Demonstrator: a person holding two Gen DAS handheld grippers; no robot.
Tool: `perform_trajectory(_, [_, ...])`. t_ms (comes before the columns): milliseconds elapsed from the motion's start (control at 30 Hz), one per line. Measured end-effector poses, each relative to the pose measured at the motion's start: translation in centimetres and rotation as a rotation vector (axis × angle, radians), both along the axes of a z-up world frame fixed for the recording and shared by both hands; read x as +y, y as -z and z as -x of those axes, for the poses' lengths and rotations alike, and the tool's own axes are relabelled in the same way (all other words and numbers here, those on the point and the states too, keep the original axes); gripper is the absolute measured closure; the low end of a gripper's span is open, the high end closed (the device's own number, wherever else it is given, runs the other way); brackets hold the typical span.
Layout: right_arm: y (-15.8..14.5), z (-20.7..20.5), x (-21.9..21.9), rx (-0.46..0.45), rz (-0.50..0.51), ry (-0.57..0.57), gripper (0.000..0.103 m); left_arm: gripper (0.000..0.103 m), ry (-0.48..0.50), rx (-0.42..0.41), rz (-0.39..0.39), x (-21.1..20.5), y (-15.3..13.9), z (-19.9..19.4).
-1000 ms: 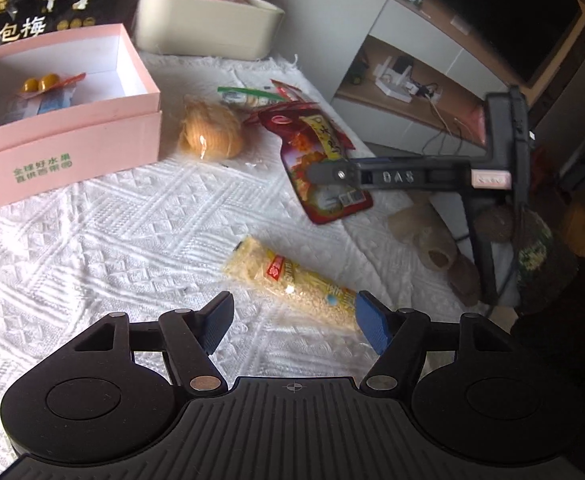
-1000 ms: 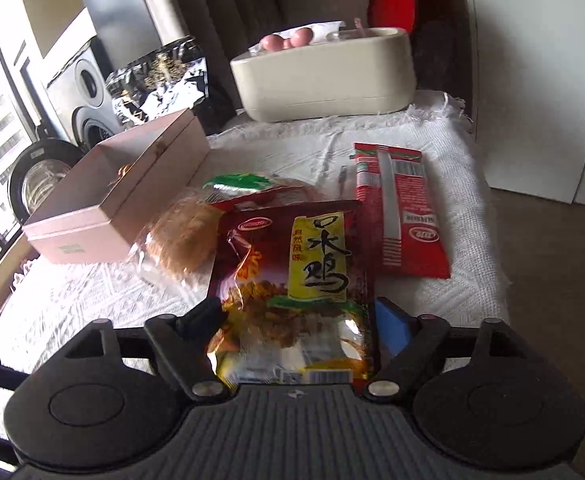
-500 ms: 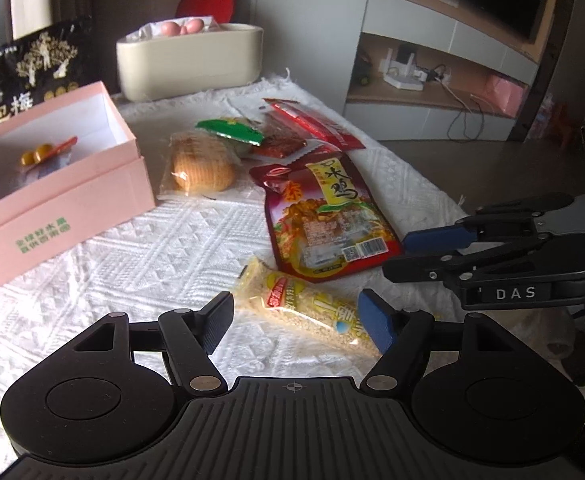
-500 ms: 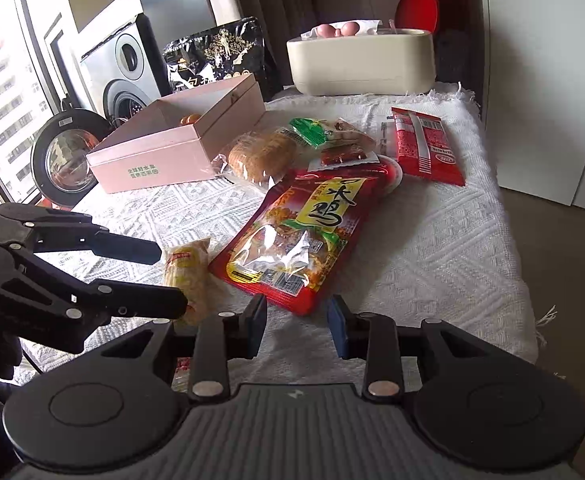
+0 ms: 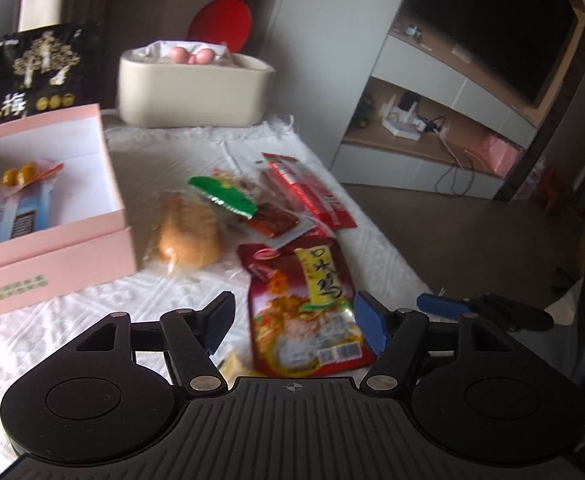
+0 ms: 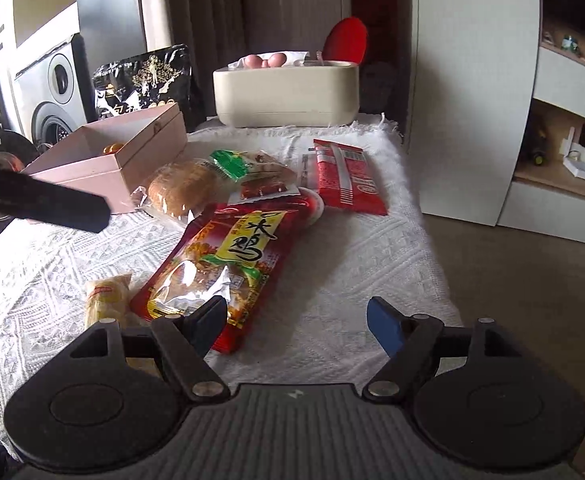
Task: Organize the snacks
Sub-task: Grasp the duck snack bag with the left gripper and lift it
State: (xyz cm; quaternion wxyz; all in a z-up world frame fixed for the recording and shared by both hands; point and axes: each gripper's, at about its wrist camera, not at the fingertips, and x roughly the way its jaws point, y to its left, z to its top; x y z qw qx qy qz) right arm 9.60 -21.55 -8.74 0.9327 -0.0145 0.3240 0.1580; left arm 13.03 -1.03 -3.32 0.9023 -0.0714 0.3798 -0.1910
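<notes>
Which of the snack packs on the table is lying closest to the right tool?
The big red chicken pouch with the yellow label: its near end lies beside the left finger of the right tool. The long red packet and the bread lie farther back.

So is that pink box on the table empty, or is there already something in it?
Not empty. The pink box is open, with no lid on it, and a blue-and-white packet and small orange sweets lie inside it.

Left claw [image 5: 294,320] and right claw [image 6: 297,322] both wide apart, empty, low over table
</notes>
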Motion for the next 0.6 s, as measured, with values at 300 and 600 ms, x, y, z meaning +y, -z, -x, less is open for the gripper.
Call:
perform_trajectory(300, [1.7,0.8,-2.6,-0.011,-0.027,0.067,0.024,0.024,0.058,0.023,-0.255,-7.5,4.5,-4.3])
perform_trajectory(600, [2.3,1.6,-2.9,-0.06,-0.048,0.058,0.021,0.009,0.075,0.037,-0.297,-7.0,5.7,-4.5])
